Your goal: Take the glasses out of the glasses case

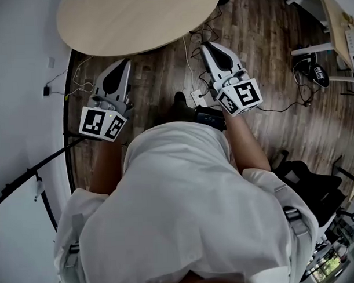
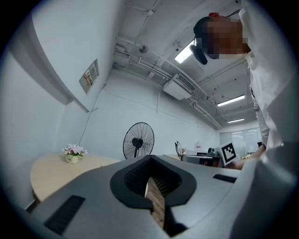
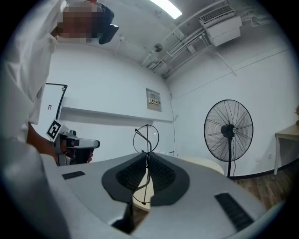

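**Wire glasses pinched in the right gripper, no case in view**

The right gripper [image 3: 146, 170], at 1 o'clock from the person, has its jaws closed on thin wire glasses [image 3: 146, 138] — one round lens stands above them. The left gripper [image 2: 150, 179], at 10 o'clock, is closed on nothing. A light, level pinch seems wise — the frame looks easily bent — on the way to the round desk [image 1: 132, 23] at 12 o'clock.

Office room. Round table [image 1: 132, 20] at 12 o'clock on wood floor [image 1: 266, 42]; desk [image 1: 334, 22] and loose cables [image 1: 306, 93] at 2 o'clock; office chair [image 1: 309, 183] at 4 o'clock; pedestal fan [image 3: 228, 129]; strip lights [image 2: 232, 100] overhead.
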A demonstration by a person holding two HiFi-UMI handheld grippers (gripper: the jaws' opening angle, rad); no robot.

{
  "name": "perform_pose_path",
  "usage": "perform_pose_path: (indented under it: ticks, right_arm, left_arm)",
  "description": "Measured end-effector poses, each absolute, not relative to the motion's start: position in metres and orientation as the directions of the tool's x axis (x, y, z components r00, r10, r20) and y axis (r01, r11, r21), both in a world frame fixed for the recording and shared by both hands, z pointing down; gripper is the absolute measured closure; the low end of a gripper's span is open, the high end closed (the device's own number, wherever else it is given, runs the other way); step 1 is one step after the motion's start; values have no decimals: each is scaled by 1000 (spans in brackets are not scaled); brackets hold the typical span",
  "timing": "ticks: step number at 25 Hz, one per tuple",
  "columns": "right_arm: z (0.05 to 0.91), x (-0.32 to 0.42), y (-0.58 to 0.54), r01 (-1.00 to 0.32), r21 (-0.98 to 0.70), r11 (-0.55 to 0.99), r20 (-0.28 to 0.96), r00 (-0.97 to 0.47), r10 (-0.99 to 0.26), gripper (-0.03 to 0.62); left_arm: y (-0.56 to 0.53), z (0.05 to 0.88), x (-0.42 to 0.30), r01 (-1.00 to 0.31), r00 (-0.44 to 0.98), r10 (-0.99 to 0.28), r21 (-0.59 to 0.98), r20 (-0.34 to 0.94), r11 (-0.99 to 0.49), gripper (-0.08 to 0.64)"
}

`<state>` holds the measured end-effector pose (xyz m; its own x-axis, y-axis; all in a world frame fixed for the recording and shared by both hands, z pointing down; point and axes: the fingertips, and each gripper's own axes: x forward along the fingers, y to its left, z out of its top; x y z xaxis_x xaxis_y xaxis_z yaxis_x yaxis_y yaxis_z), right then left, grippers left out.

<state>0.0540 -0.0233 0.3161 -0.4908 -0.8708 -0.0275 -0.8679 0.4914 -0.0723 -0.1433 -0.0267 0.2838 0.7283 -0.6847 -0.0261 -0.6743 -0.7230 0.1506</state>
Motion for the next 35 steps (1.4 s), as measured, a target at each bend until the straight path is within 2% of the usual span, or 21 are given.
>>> perform_pose_path:
  ticks: [5, 10, 15, 22, 29, 35]
  right_arm:
    - [333, 12, 19, -864, -73, 498, 17, -500, -866, 558]
    - [348, 4, 49, -879, -77, 471, 67, -476, -877, 558]
    - [346, 13, 62, -878, -83, 471, 79, -477, -875, 558]
    - [324, 39, 47, -864, -80, 497, 14, -500, -866, 558]
    - [312, 97, 50, -849, -120, 514, -7, -517, -856, 558]
    - [327, 96, 53, -847, -121, 518, 13, -523, -852, 558]
  left_arm:
    - [13, 306, -191, -687, 710, -704, 195, -24, -700, 548]
    - [40, 330, -202, -664, 727, -686, 234, -21, -710, 548]
    - [50, 340, -186, -646, 739, -673, 267, -17, -715, 548]
    - [44, 314, -163, -653, 736, -676, 238, -25, -719, 548]
    - [48, 295, -89, -631, 762, -648, 230, 5, -741, 548]
    - [49, 309, -96, -640, 756, -654, 240, 26, -730, 548]
